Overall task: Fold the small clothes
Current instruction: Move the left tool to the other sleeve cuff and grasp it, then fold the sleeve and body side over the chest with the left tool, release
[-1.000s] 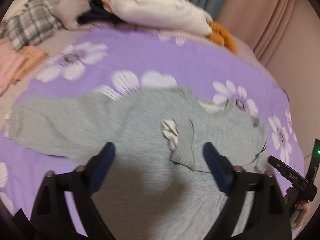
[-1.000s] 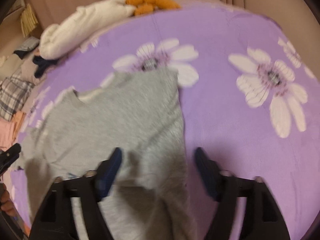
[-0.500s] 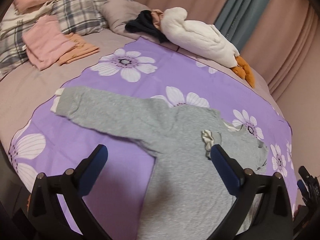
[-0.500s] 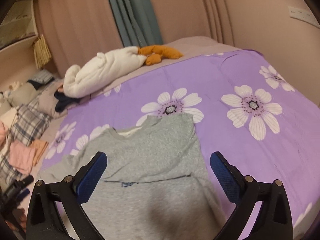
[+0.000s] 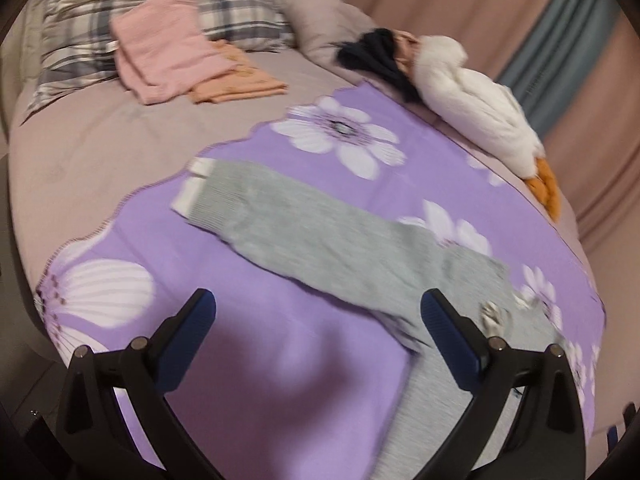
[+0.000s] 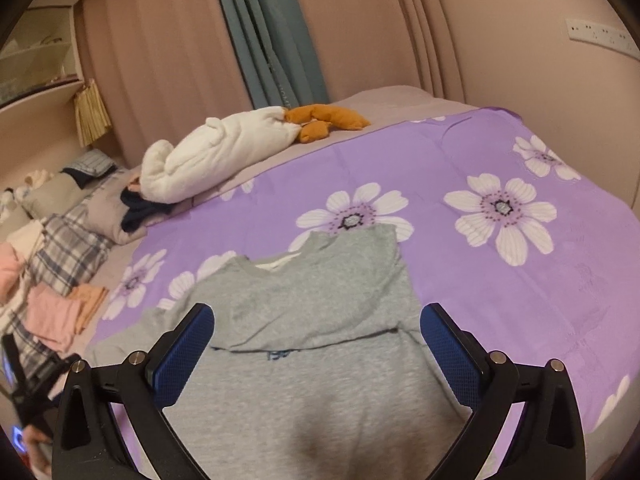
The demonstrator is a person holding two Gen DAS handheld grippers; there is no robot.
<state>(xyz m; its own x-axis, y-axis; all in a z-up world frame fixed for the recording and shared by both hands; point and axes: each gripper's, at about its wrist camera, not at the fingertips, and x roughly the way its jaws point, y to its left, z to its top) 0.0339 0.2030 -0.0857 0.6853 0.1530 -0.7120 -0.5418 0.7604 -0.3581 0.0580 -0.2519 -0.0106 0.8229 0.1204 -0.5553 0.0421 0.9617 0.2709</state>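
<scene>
A small grey long-sleeved sweater (image 6: 320,320) lies flat on the purple flowered blanket (image 6: 500,280). Its right sleeve is folded across the chest. Its left sleeve (image 5: 304,224) stretches out toward a white cuff (image 5: 194,184) at the upper left. My left gripper (image 5: 318,312) hangs open above the blanket beside that sleeve, holding nothing. Over the sweater's body my right gripper (image 6: 316,320) is open and empty. The other hand-held gripper (image 6: 20,384) shows at the left edge of the right wrist view.
Folded pink (image 5: 168,60) and orange (image 5: 236,84) clothes lie on the taupe bed cover by a plaid pillow (image 5: 100,20). A white plush toy with orange feet (image 6: 224,152) and a dark garment (image 5: 380,56) lie at the far side. Curtains (image 6: 272,32) hang behind.
My left gripper swung left from over the sweater's body to beside the outstretched sleeve. My right gripper rose and backed off, its jaws opening wider; the folded sleeve stays on the chest.
</scene>
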